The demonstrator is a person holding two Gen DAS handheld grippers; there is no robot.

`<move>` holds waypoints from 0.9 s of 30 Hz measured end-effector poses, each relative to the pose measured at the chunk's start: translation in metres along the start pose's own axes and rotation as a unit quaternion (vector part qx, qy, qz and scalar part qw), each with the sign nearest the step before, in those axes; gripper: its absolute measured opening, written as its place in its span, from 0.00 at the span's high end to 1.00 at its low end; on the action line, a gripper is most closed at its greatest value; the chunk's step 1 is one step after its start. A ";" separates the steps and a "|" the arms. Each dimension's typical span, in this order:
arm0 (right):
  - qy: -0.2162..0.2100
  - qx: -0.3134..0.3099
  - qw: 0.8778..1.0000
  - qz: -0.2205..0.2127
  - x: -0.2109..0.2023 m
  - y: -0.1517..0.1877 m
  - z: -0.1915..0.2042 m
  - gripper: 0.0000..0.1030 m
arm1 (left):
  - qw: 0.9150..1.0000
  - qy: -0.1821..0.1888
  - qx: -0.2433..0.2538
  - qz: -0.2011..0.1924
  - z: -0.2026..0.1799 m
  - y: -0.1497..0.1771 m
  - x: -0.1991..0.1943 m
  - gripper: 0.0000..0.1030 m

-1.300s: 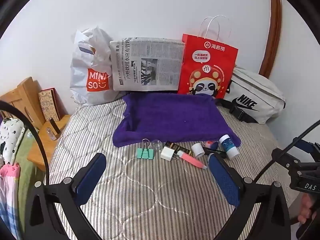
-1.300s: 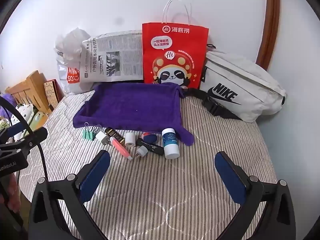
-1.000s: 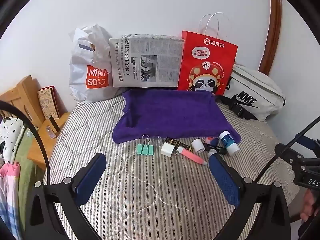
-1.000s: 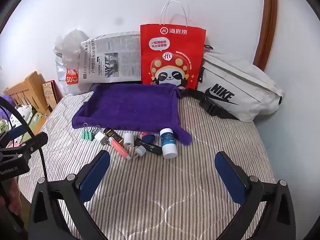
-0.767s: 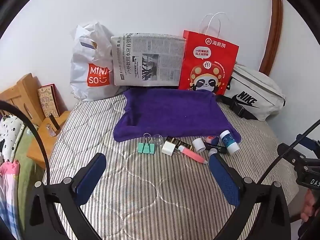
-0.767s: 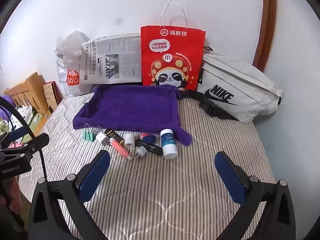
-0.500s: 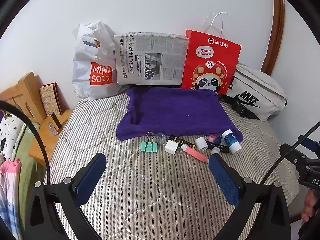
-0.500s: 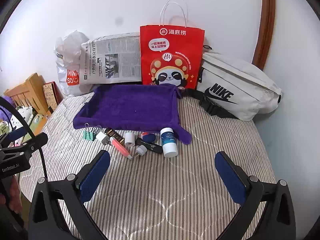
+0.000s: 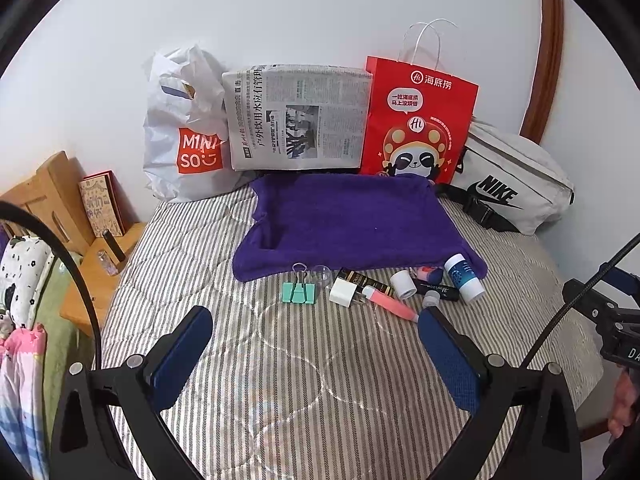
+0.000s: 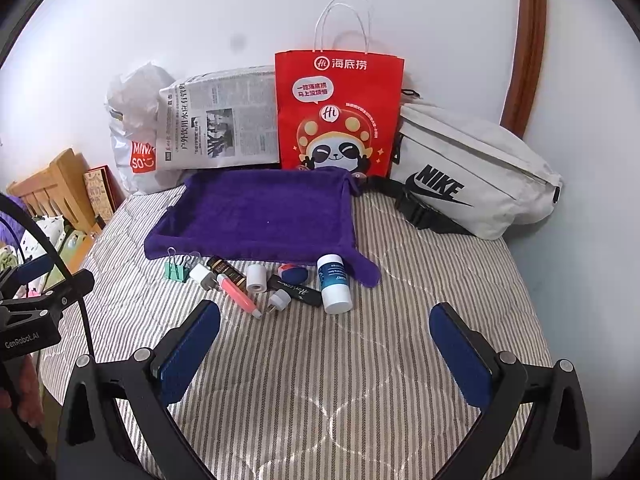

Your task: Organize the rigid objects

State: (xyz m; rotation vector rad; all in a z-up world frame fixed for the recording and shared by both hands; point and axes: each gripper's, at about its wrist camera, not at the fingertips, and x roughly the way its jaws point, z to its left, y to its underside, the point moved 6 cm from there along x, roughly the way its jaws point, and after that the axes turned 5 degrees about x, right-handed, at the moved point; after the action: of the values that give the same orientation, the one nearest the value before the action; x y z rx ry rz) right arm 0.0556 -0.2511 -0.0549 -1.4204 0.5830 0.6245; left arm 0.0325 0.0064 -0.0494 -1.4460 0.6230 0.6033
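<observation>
A purple towel tray (image 9: 352, 220) (image 10: 260, 212) lies on the striped bed. Along its near edge lies a row of small items: a green binder clip (image 9: 299, 292) (image 10: 176, 270), a white charger plug (image 9: 343, 291) (image 10: 201, 274), a black-gold tube (image 10: 226, 270), a pink tube (image 9: 390, 304) (image 10: 238, 294), a white roll (image 9: 403, 285) (image 10: 256, 278), a black pen (image 10: 300, 291), a blue ball (image 10: 294, 274) and a white-blue bottle (image 9: 464, 278) (image 10: 334, 284). My left gripper (image 9: 316, 354) and right gripper (image 10: 326, 354) are open, empty, hovering short of the row.
Against the wall stand a white Miniso bag (image 9: 188, 140), a folded newspaper (image 9: 298, 118), a red panda paper bag (image 10: 338, 116) and a white Nike waist bag (image 10: 468, 172). A wooden bedside stand (image 9: 52, 208) sits left of the bed.
Both grippers have drawn back and risen slightly, so the items look a little farther off. Both stay open. Nothing on the bed has moved.
</observation>
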 end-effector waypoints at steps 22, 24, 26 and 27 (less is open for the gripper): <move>0.002 0.003 1.000 0.000 0.000 0.000 -0.001 0.00 | 1.000 -0.001 0.008 0.001 -0.002 -0.002 -0.002 0.00; 0.002 0.004 1.000 0.001 0.001 0.000 -0.001 0.00 | 1.000 -0.002 0.008 0.002 -0.002 -0.002 -0.001 0.00; 0.002 0.004 1.000 0.001 0.001 0.000 -0.001 0.00 | 1.000 -0.002 0.008 0.001 -0.002 -0.002 -0.001 0.00; 0.003 0.004 1.000 0.001 0.001 0.000 -0.001 0.00 | 1.000 -0.002 0.008 0.001 -0.002 -0.001 -0.001 0.00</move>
State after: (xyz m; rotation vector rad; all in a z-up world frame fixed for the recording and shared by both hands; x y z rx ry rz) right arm 0.0562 -0.2523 -0.0552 -1.4153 0.5898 0.6193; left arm 0.0325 0.0041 -0.0475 -1.4299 0.6255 0.6019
